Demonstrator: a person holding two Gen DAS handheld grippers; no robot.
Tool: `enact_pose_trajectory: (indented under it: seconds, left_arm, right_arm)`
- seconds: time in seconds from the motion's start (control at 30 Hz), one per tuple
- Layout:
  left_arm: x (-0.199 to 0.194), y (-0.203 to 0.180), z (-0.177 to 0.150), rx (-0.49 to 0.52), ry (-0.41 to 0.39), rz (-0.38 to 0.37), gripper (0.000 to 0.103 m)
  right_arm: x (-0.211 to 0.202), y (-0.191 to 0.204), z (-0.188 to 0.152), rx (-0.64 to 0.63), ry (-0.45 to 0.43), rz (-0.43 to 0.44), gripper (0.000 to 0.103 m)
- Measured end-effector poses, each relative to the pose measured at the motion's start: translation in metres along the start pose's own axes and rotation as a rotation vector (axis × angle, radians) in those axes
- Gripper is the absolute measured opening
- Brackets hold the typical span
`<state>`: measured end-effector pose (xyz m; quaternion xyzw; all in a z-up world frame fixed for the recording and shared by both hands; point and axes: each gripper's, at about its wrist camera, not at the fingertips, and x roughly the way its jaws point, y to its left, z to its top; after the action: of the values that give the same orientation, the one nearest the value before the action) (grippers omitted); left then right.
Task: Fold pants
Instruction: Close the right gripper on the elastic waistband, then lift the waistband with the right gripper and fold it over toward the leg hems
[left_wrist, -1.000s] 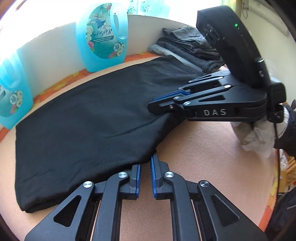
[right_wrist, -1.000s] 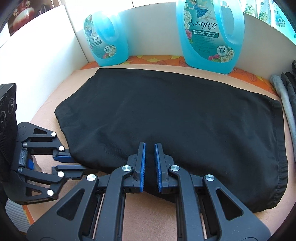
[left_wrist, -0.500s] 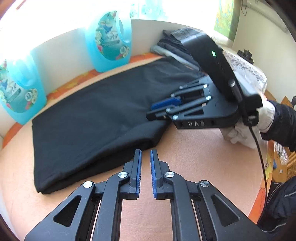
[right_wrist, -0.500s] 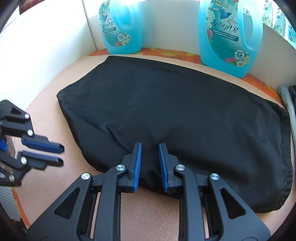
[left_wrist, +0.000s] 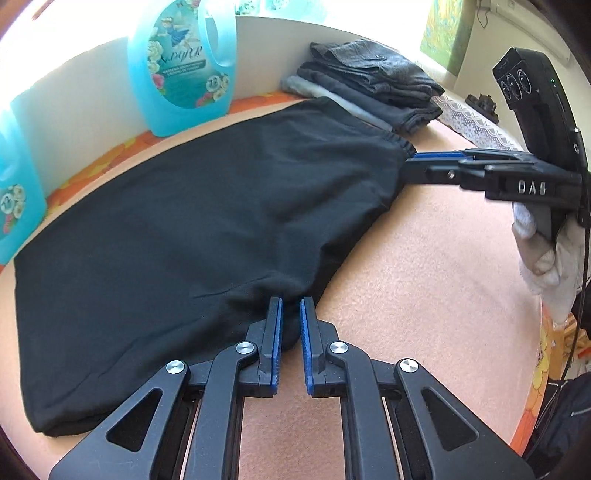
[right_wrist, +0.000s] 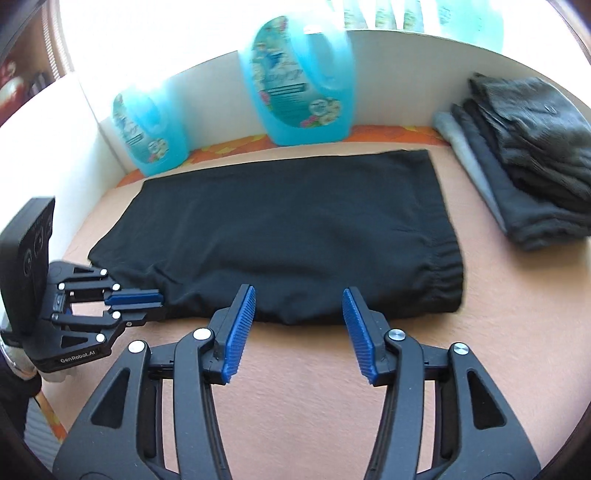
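peach-covered table (right_wrist: 369, 369) with an orange patterned border, white wall panel (right_wrist: 399, 70) behind it, bright window glare above.

black pants (right_wrist: 288, 236) lie folded flat across the middle of the table, filling the centre of both views; elastic waistband at the right end in the right wrist view, upper right in the left wrist view.

two blue detergent jugs stand against the wall: larger-looking jug (right_wrist: 303, 81) at top centre of the right wrist view, second jug (right_wrist: 151, 136) at its left, both blurred there. stack of folded grey clothes (right_wrist: 524, 155) at the right edge of that view, just beside the waistband end of the pants, apart from it.

left tongs (left_wrist: 291, 332) at bottom centre of the left wrist view, clamped together on a bunched bit of the pants' near edge; cloth sits between the blue pads. same tongs show at lower left of the right wrist view, at the pants' hem edge.

right tongs (right_wrist: 299, 325) bottom centre of own view, jaws opening, nothing between them, tips just short of the pants' near edge. in the left wrist view they reach in from the right by the waistband, held by a white-gloved hand (left_wrist: 546, 254).
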<state>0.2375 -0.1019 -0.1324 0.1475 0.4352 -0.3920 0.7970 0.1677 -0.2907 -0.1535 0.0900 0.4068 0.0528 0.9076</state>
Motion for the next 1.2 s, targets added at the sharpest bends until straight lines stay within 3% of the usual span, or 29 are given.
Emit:
enact_pose_trajectory:
  seconds: [0.17, 0.3, 0.37, 0.47, 0.7, 0.73, 0.77, 0.83, 1.0, 1.2]
  left_arm:
    - [-0.002, -0.007, -0.005, 0.023, 0.012, 0.012, 0.008]
    - [-0.01, -0.019, -0.001, 0.063, -0.013, 0.057, 0.008]
    - [-0.014, -0.023, 0.001, 0.07, -0.026, 0.064, 0.009]
    - [-0.022, -0.023, 0.001, 0.074, -0.038, 0.068, 0.011]
    - [-0.033, -0.014, 0.017, 0.035, -0.083, 0.066, 0.011]
    - [-0.031, -0.013, 0.02, 0.034, -0.08, 0.073, 0.011]
    - [-0.027, -0.013, 0.022, 0.037, -0.075, 0.081, 0.013]
    - [-0.018, -0.011, 0.024, 0.038, -0.057, 0.101, 0.018]
    - [-0.007, 0.004, 0.017, -0.02, -0.031, 0.086, 0.018]
    - [0.005, 0.006, 0.008, -0.017, 0.0, 0.064, 0.018]
  right_arm:
    - [0.001, -0.062, -0.002, 0.238, 0.025, -0.032, 0.058]
    - [0.016, -0.093, -0.007, 0.438, 0.073, 0.081, 0.059]
    - [0.018, -0.099, -0.004, 0.479, 0.041, 0.094, 0.065]
    - [0.025, -0.1, -0.003, 0.545, 0.024, 0.14, 0.066]
    - [0.036, -0.09, 0.008, 0.578, -0.025, 0.11, 0.067]
    - [0.037, -0.088, 0.009, 0.569, -0.024, 0.091, 0.06]
    - [0.038, -0.088, 0.009, 0.56, -0.015, 0.078, 0.042]
    - [0.045, -0.089, 0.01, 0.564, 0.002, 0.095, 0.031]
    - [0.042, -0.085, 0.014, 0.525, -0.018, 0.061, 0.025]
    - [0.03, -0.06, 0.036, 0.438, -0.079, 0.021, 0.023]
